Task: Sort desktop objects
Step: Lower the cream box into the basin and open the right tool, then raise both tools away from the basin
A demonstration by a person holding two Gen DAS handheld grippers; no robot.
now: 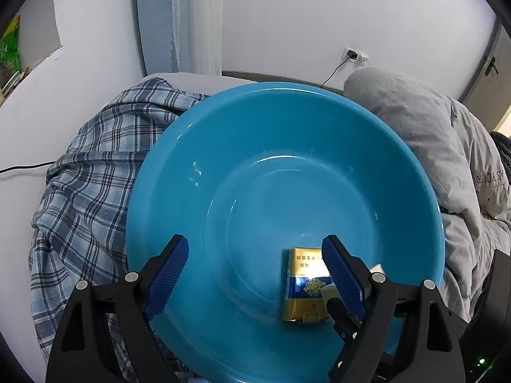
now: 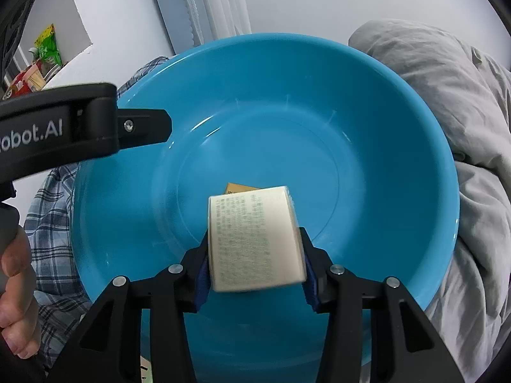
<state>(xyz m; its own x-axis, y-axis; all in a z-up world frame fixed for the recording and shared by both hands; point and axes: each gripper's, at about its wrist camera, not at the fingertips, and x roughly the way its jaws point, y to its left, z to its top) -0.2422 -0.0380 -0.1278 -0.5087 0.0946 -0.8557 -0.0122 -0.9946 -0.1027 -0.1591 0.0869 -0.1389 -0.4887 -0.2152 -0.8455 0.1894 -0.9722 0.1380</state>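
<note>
The small white cardboard box with fine printed text [image 2: 255, 239] is clamped between the two blue pads of the right gripper [image 2: 255, 261], one pad on each of its side walls. The box is held above the inside of the large round blue plastic basin [image 2: 399, 127], tilted a little, and it does not touch the floor of the basin as far as the right wrist view shows. Under it, on the basin floor, lies a flat gold and blue cigarette pack [image 1: 303, 284]; in the right wrist view only one gold corner of the pack [image 2: 238, 188] comes out behind the box.

The left gripper [image 1: 255, 274] hangs over the near side of the basin [image 1: 223, 159] with its jaws wide apart and nothing between them. Its right finger stands in front of the pack and covers a part of it.

The basin rests on soft things: a blue and white checked cloth [image 1: 89, 185] is on its left and a grey crumpled quilt [image 1: 431, 134] on its right. In the right wrist view the black body of the left gripper [image 2: 57, 127] crosses the left edge, and a hand [image 2: 16, 287] holds it.
</note>
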